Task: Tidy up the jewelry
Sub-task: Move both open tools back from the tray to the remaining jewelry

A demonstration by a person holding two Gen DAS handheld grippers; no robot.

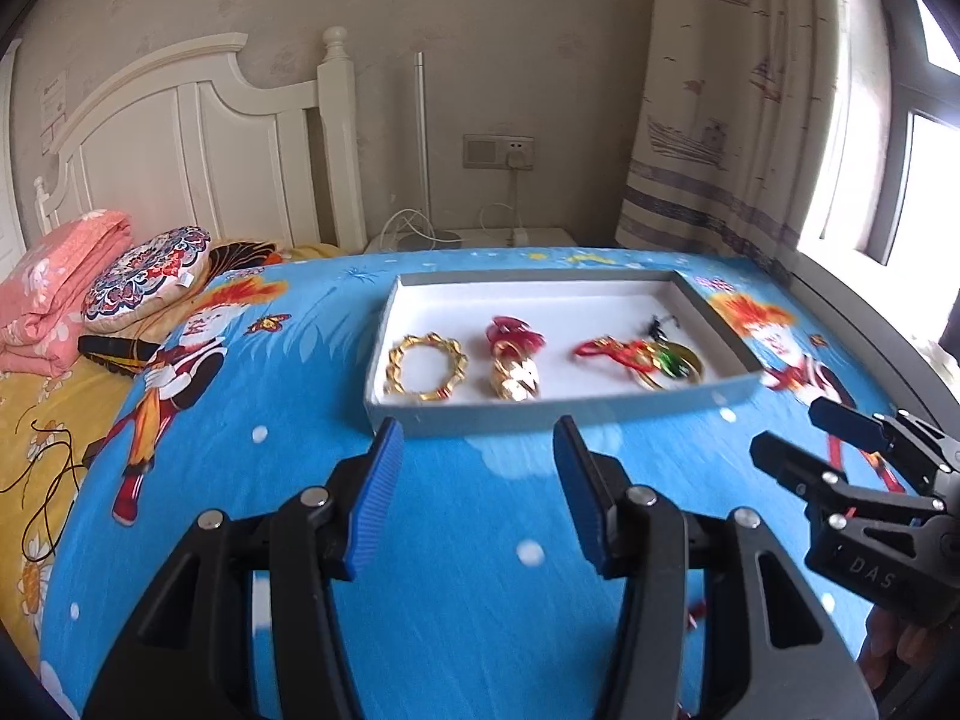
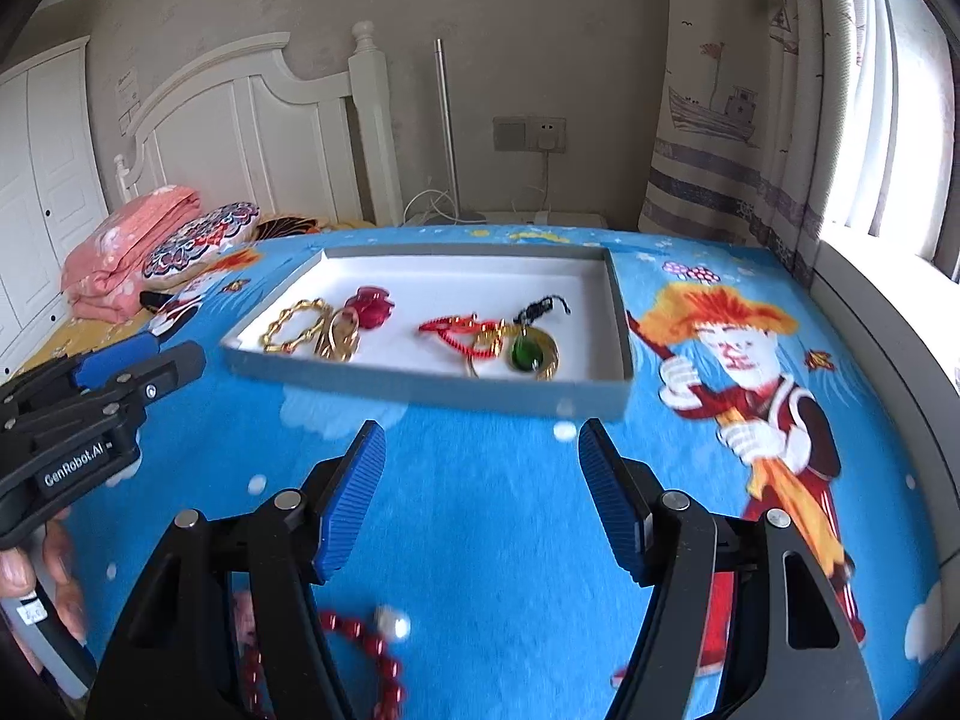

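A shallow grey box with a white inside point(image 1: 564, 408) point(image 2: 420, 387) lies on the blue cartoon bedsheet. In it lie a gold bracelet point(image 1: 426, 366) point(image 2: 294, 324), a gold piece with a red flower point(image 1: 516, 360) point(image 2: 354, 324), and a gold ring with a green stone and red cord point(image 1: 654, 357) point(image 2: 516, 348). A red bead bracelet point(image 2: 366, 648) lies on the sheet, close under my right gripper point(image 2: 480, 492), which is open and empty. My left gripper point(image 1: 477, 492) is open and empty in front of the box. The right gripper shows in the left wrist view point(image 1: 816, 438); the left gripper shows in the right wrist view point(image 2: 162, 360).
Folded pink blanket point(image 1: 54, 288) and a patterned round cushion point(image 1: 144, 270) lie at the far left by the white headboard point(image 1: 198, 138). A bedside table with cables point(image 1: 474, 237) stands behind the bed. Curtain point(image 1: 726, 96) and window at right.
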